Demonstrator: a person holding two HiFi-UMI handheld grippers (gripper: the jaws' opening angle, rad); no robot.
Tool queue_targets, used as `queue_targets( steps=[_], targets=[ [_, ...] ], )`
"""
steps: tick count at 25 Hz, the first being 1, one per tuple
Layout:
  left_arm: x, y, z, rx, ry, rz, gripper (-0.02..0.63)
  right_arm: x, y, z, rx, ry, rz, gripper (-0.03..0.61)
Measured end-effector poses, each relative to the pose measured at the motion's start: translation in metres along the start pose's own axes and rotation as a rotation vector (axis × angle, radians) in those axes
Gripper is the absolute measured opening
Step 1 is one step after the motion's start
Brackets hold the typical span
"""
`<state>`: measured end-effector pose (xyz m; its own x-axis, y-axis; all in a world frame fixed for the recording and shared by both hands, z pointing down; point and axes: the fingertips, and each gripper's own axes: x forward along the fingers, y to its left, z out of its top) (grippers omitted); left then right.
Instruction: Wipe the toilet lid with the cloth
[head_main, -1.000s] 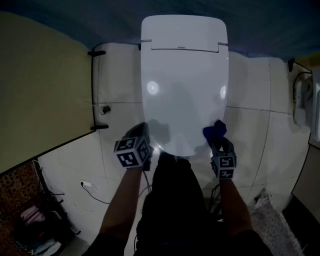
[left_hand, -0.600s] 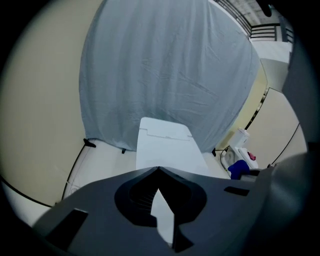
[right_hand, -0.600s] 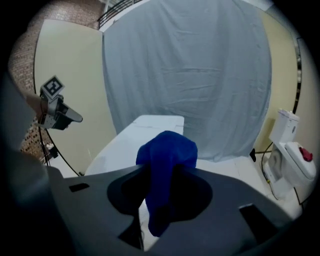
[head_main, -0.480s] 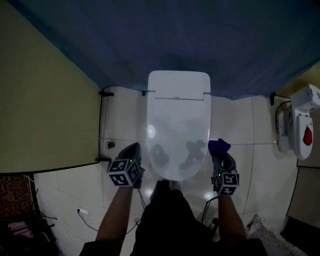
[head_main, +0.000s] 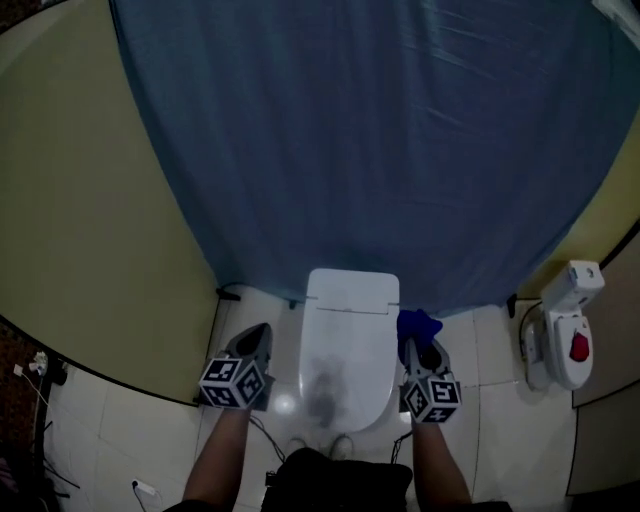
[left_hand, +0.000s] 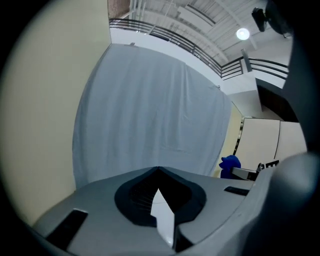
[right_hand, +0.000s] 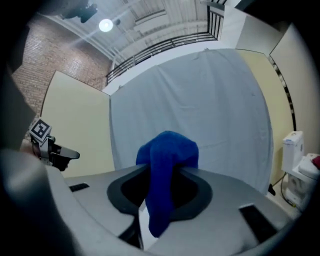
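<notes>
The white toilet (head_main: 350, 345) stands below me with its lid (head_main: 348, 360) down, between my two grippers. My right gripper (head_main: 418, 340) is raised beside the lid's right edge, shut on a bunched blue cloth (head_main: 417, 324). In the right gripper view the cloth (right_hand: 167, 172) drapes over the closed jaws of the right gripper (right_hand: 165, 172), pointing at the curtain. My left gripper (head_main: 256, 338) hovers by the lid's left edge. Its jaws meet with nothing between them in the left gripper view (left_hand: 159, 170). Neither gripper touches the lid.
A blue curtain (head_main: 370, 140) hangs right behind the toilet, with a beige wall (head_main: 90, 200) at left. A white wall unit with a red button (head_main: 565, 335) sits at right. White floor tiles (head_main: 130, 440) and a loose cable (head_main: 145, 490) lie at lower left.
Both grippers have lifted off the lid's front and now hang beside the toilet. The head view has pulled up and back, so the toilet looks smaller and the curtain fills the frame.
</notes>
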<state>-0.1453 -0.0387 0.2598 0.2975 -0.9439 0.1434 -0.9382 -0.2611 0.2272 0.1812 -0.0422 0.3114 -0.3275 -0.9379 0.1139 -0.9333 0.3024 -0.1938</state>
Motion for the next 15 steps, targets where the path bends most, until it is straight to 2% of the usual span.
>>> queue_targets(
  steps=[3, 8, 12, 15],
  targets=[
    [-0.018, -0.018, 0.031, 0.063, -0.067, -0.057, -0.011, -0.019, 0.023, 0.034, -0.013, -0.091, 0.044, 0.101],
    [-0.046, -0.015, 0.066, 0.076, -0.148, -0.107, -0.011, -0.037, 0.039, 0.062, -0.005, -0.129, 0.011, 0.098],
    [-0.071, -0.002, 0.077, 0.038, -0.178, -0.128, -0.011, -0.048, 0.056, 0.075, -0.015, -0.149, -0.010, 0.098],
    [-0.081, 0.006, 0.083, 0.038, -0.221, -0.112, -0.011, -0.063, 0.060, 0.092, -0.040, -0.194, -0.018, 0.098]
  ],
)
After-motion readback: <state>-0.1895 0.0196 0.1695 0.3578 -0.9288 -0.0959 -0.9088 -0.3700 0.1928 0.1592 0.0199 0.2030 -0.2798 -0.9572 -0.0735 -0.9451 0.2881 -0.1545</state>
